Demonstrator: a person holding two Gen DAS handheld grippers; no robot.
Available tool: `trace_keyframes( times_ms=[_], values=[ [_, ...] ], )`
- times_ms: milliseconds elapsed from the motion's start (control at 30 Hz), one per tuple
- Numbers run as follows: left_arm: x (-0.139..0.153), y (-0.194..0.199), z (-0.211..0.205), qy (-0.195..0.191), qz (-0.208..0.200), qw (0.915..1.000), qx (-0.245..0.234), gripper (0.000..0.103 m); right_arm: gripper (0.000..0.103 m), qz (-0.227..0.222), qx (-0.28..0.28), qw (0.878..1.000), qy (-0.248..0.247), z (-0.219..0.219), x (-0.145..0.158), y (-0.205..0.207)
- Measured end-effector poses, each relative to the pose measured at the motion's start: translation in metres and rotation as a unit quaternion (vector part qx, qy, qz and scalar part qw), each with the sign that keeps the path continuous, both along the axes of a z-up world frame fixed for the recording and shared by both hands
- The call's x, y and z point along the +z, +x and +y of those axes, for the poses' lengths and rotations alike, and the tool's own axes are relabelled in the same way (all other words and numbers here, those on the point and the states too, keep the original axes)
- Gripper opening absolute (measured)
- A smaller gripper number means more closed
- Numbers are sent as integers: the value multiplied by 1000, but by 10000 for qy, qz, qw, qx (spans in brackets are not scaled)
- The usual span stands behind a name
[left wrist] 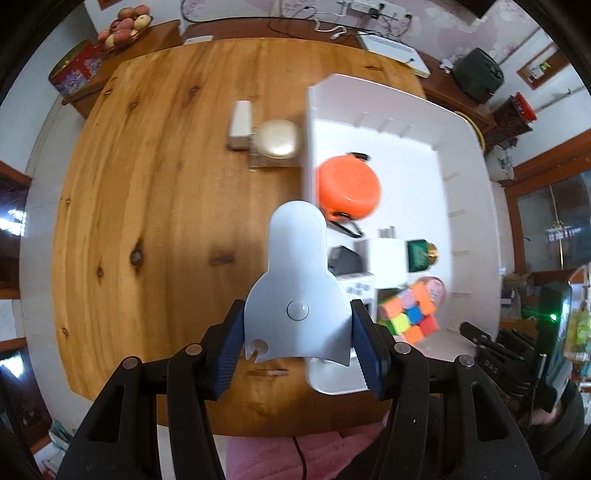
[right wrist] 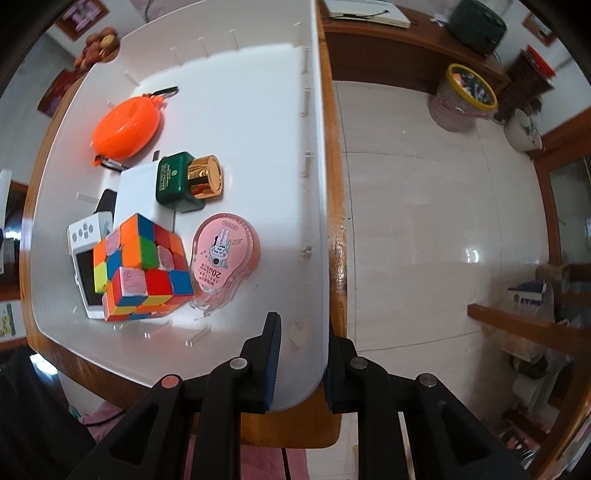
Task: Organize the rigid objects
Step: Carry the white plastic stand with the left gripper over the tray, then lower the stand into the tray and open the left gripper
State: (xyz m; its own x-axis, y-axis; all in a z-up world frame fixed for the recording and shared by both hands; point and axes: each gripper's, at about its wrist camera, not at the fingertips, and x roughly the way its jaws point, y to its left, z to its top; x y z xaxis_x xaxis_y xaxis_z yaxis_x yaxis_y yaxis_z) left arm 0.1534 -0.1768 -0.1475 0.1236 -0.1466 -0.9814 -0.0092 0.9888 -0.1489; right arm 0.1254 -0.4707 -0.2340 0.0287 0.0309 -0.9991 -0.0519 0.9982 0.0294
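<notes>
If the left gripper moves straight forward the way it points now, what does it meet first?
The left gripper already holds a grey plastic piece. Straight ahead lies the left wall of the white bin, then the orange case. It seems high enough to pass over; depth is unclear.

— What sits beyond the table?
— A fruit bowl point(left wrist: 123, 27), a patterned tin point(left wrist: 75, 68) (reddish), a dark green bag point(left wrist: 478, 74)
— And the floor?
— A yellow-rimmed bucket point(right wrist: 463, 98)
</notes>
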Motion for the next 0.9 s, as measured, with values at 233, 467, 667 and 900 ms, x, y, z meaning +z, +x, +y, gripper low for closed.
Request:
trace_keyframes(
  times_ms=[233,467,667,900],
  values=[
    [0,-9,-30,-171,-40,9996,-240,59,20,-3,363,9993,-76,11,5,1],
    [-2,-16,-64,-307,-28,9975,-641,59,20,-30,604,9980,-165,17,9,0],
    [1,-20,-77,-263,-87,9958,-871,59,20,-91,648,9977,-163,19,12,-3],
    [3,-26,-80,-242,-131,9953,-926,59,20,-172,650,9976,-152,17,16,-8]
  ],
)
